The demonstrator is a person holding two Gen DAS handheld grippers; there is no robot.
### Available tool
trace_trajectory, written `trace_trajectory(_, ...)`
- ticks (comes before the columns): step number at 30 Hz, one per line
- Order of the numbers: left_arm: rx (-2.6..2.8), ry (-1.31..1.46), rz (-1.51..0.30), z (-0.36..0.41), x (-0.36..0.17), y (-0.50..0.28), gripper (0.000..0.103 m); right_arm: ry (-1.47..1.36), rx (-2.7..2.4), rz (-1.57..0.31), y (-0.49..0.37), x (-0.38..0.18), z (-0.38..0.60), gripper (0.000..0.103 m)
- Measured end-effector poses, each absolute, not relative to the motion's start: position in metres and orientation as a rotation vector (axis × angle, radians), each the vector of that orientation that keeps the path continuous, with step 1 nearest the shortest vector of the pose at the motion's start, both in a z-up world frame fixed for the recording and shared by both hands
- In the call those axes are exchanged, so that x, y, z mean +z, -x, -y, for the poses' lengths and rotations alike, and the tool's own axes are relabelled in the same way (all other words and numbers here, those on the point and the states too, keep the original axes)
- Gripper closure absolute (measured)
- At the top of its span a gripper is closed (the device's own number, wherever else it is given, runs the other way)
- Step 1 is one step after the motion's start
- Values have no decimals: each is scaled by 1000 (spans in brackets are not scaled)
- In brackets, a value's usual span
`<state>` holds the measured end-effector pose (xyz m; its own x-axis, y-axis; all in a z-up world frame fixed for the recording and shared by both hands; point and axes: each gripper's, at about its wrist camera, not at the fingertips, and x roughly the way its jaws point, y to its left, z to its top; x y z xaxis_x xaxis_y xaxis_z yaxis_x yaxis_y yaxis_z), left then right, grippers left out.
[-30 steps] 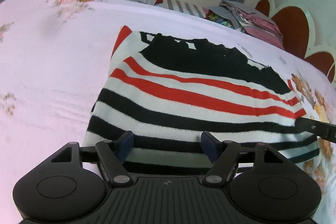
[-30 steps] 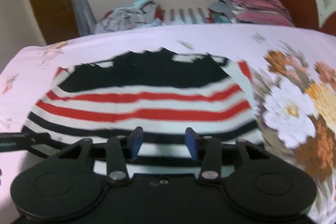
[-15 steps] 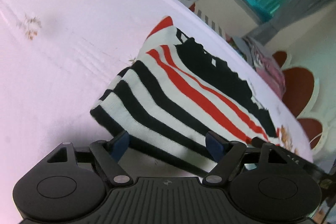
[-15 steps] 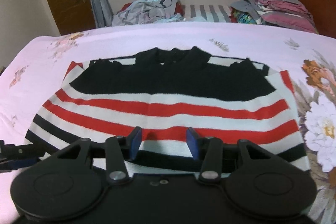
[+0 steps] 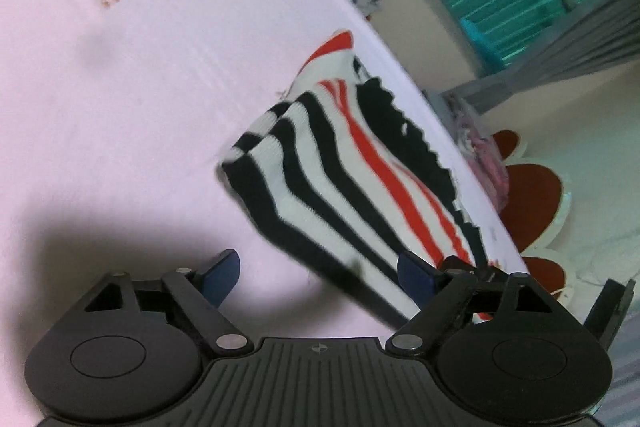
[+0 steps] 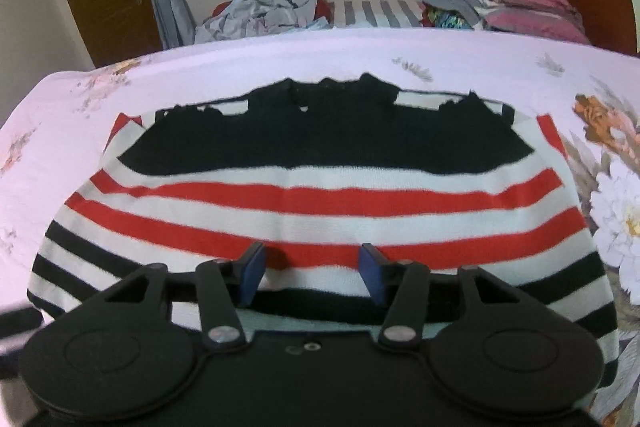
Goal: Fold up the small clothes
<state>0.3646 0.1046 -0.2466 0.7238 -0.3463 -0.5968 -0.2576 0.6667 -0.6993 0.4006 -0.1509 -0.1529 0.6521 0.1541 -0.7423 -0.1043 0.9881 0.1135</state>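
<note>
The left black plastic two-finger gripper with blue pads (image 5: 318,277) is rolled hard to one side, so its view tilts steeply. Its jaws stand wide apart with nothing between them, one blue pad (image 5: 224,271) over the pink floral bedsheet (image 5: 140,75), the other at the near corner of the black, white and red striped knit sweater (image 5: 352,163).

The right black plastic two-finger gripper with blue pads (image 6: 312,273) is held level, low over the near hem of the sweater (image 6: 312,195). Its jaws are also spread, gripping nothing, blue pads (image 6: 252,267) hovering above the stripes.
</note>
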Motion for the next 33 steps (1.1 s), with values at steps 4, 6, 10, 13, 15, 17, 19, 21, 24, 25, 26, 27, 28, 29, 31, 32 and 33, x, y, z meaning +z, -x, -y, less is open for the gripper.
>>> trace_trajectory(4,-53,933,-725,-110,-257,-392,18,-52,127,-853,-405,-153,143,52)
trace_trajectory(6,-46,974,-698,-111,-261,-404,18,-50,119,-844,-406,-151,142,52)
trace_trajectory(10,-51,994,-635,-103,-268,-419,18,-53,86,-842,-410,-151,143,52)
trace_trajectory(13,-73,1009,-602,-94,-275,-431,38,20,66,-877,-414,-169,137,52)
trace_trajectory(15,-49,1024,-611,-90,-282,-439,58,90,68,-854,-409,-173,130,50)
trace_trajectory(17,-30,1026,-615,-87,-284,-446,66,94,65,-871,-411,-169,129,51)
trace_trajectory(19,-21,1034,-612,-86,-284,-448,69,62,62,-858,-409,-164,134,56)
trace_trajectory(21,-18,1023,-610,-82,-283,-449,79,93,73,-843,-408,-174,134,55)
trace_trajectory(24,-12,999,-592,-87,-276,-439,84,121,90,-851,-411,-173,132,52)
trace_trajectory(25,-12,986,-583,-84,-272,-439,85,94,104,-855,-412,-171,136,51)
trace_trajectory(26,-10,964,-572,-84,-268,-436,87,75,121,-859,-412,-170,140,50)
trace_trajectory(27,-13,938,-567,-82,-262,-434,89,44,148,-860,-412,-167,145,46)
trace_trajectory(28,-16,902,-563,-77,-253,-435,89,-4,177,-856,-412,-164,153,44)
trace_trajectory(29,-23,867,-559,-71,-245,-437,91,-55,194,-851,-412,-161,161,44)
trace_trajectory(31,-47,810,-543,-59,-226,-440,91,-132,213,-839,-410,-154,176,43)
trace_trajectory(32,-60,784,-533,-54,-216,-442,91,-158,222,-831,-409,-151,183,43)
trace_trajectory(33,-81,759,-521,-44,-205,-445,91,-170,228,-823,-408,-147,191,43)
